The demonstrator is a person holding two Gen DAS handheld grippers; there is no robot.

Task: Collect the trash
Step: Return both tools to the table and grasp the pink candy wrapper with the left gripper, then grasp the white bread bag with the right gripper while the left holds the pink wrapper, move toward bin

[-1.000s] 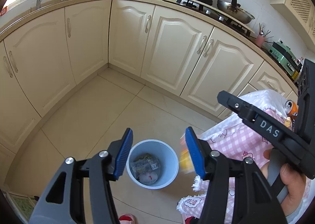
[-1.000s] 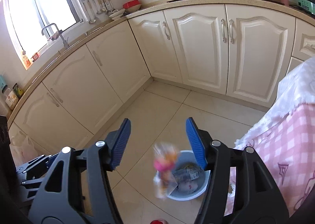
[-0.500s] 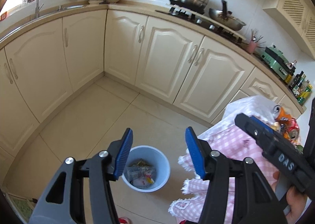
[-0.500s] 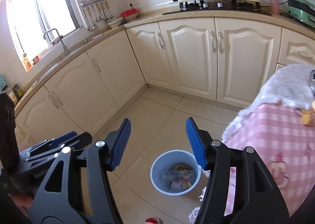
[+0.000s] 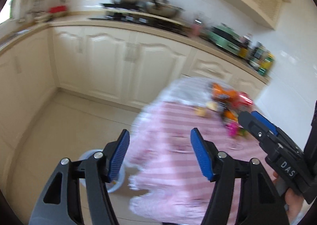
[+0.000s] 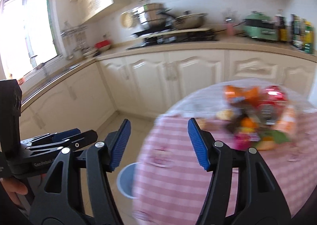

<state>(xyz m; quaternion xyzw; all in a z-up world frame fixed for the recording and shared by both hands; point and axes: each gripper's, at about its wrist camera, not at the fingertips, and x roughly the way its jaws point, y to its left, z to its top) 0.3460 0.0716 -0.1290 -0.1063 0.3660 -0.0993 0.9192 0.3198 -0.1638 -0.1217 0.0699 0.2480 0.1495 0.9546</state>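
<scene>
Presently: left gripper, jaws opening, nothing between them; right gripper, jaws opening, likewise empty. Trash pile, blurred orange, red and pink wrappers, lies on the far part of the pink checked tablecloth. Pale blue bin stands on the floor beside the table.

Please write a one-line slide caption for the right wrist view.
Empty right gripper, opening, faces blurred colourful trash pile on pink checked tablecloth; pale blue round bin below.
</scene>
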